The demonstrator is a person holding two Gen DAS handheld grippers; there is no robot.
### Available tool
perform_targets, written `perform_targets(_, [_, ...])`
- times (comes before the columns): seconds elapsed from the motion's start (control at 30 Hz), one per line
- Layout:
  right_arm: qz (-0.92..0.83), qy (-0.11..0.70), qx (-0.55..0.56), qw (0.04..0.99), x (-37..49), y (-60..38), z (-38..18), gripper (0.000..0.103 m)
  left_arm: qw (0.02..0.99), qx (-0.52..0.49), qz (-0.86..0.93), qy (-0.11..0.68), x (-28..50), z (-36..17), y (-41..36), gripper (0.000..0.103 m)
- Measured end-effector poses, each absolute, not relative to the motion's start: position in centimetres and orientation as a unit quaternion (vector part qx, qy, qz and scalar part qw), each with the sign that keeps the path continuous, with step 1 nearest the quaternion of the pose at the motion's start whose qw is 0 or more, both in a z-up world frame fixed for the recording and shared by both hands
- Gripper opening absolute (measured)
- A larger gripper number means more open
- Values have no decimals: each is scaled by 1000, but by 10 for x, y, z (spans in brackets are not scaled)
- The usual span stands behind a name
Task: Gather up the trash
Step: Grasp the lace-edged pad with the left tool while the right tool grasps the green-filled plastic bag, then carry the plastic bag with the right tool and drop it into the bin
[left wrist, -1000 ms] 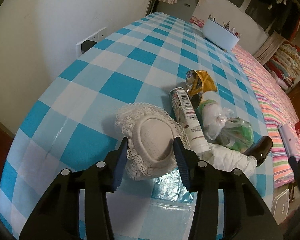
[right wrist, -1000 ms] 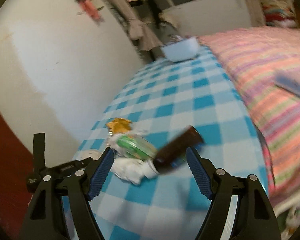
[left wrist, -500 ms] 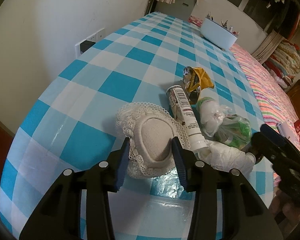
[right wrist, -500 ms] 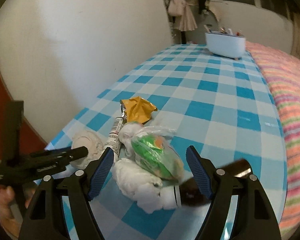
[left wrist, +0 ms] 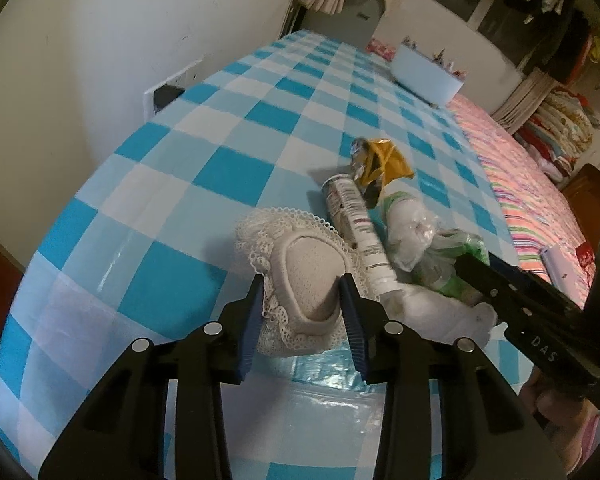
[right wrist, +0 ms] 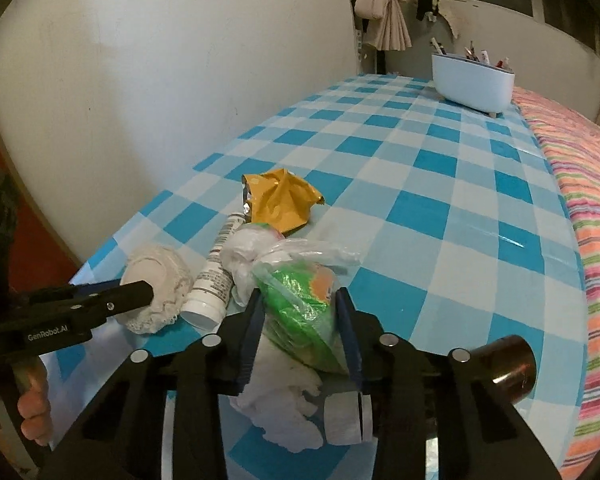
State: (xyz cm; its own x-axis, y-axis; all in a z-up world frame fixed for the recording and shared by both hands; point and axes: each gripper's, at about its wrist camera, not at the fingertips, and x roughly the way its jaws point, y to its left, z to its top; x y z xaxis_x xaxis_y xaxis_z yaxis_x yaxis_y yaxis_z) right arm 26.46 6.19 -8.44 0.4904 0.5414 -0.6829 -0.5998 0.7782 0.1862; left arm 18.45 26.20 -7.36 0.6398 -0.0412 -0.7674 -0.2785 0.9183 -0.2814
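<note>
While the left gripper has just been closing, its fingers pinch the lace-edged pad on the checked table; beyond the right finger lie a white tube and a yellow wrapper.

From the right wrist, the right gripper, also just closed, pinches the green plastic bag above crumpled white tissue; a brown bottle lies outside its right finger.

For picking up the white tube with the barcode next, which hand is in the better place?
Neither is free: the left gripper clamps the lace pad, the right gripper the green bag. The white tube lies touching the pad, so probably left.
</note>
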Motion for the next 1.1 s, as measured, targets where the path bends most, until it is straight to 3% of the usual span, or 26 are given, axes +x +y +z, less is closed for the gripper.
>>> perform_targets(0.4, [337,321,1,885,225,32,-52,33,909,-171,54,376,156,-52,251,36])
perform_targets(1.1, [314,299,70,899,181,-41,-44,34,924,-134,29,358,102,-28,206,36])
